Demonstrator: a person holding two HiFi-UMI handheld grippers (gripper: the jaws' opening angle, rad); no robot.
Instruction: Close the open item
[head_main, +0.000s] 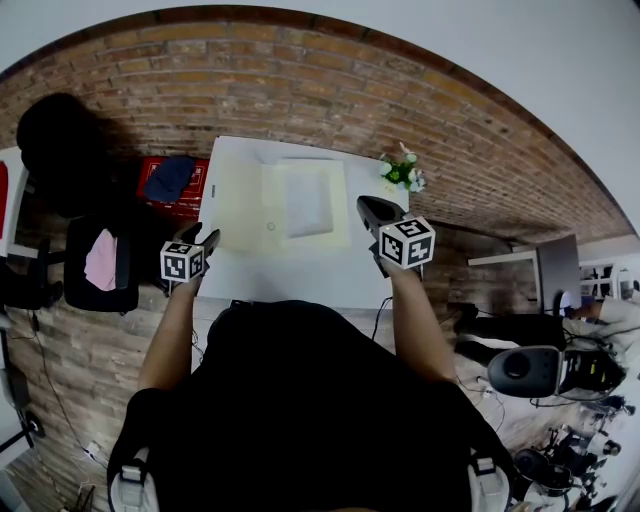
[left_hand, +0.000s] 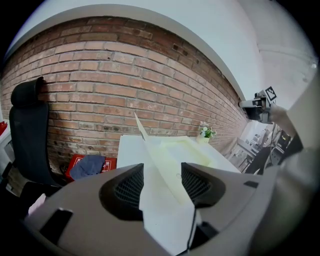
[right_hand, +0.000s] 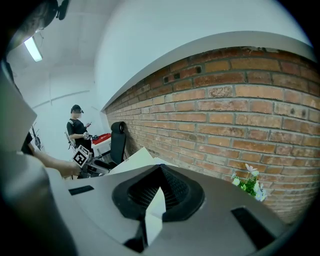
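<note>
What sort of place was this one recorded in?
Probably an office or lab workroom. A brick wall runs behind a white table, and a black office chair stands beside the table.

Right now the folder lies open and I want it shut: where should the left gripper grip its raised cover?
Probably the free edge of the raised cover, coming from the left: it stands edge-on between the open jaws of the left gripper and can swing rightward onto the flat half.
</note>
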